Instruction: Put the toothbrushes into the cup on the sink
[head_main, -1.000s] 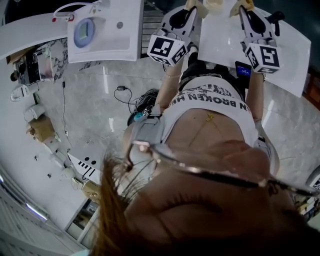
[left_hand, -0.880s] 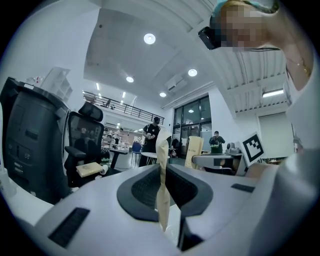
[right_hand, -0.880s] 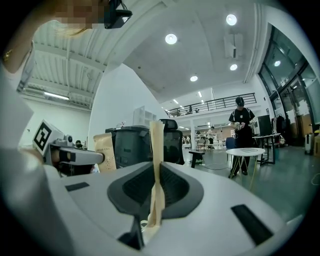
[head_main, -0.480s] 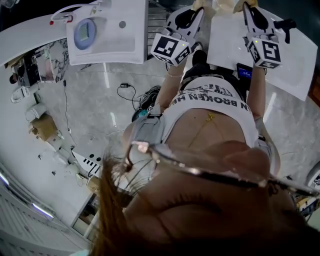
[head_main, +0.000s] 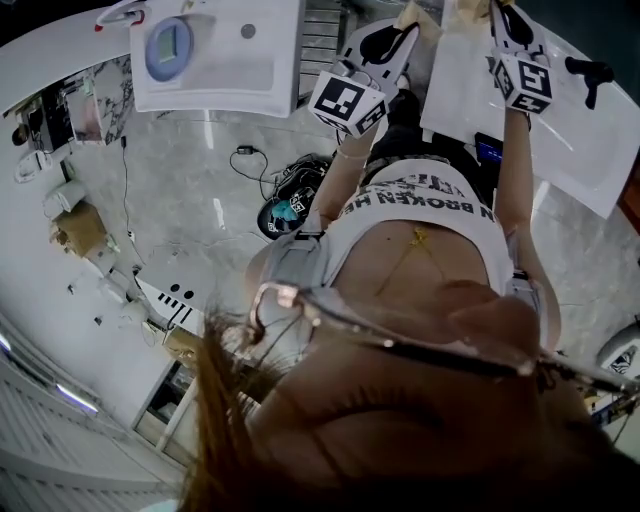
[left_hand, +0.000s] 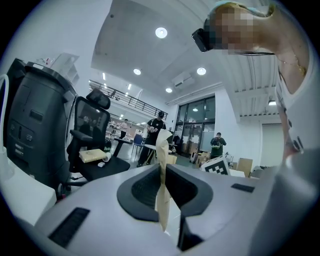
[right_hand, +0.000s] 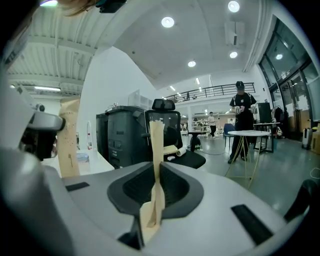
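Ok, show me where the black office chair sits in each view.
Head view: not in it.
Left gripper view: the black office chair stands left of centre.
Right gripper view: near centre.
Shared landmark: the dark grey machine, directly left of it in both gripper views.

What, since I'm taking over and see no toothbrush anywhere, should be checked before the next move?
1. Left gripper free: ok, jaws together, nothing between them.
2. Right gripper free: ok, jaws together, nothing between them.
3. Jaws ready for a pick: not ok, both are shut.
4. Toothbrushes located: not ok, none shows in any view.
5. Cup located: cannot tell, none can be made out.
6. Grippers aimed at the work surface: not ok, both gripper views look out across the room, toward an office chair, not down at the white counter.
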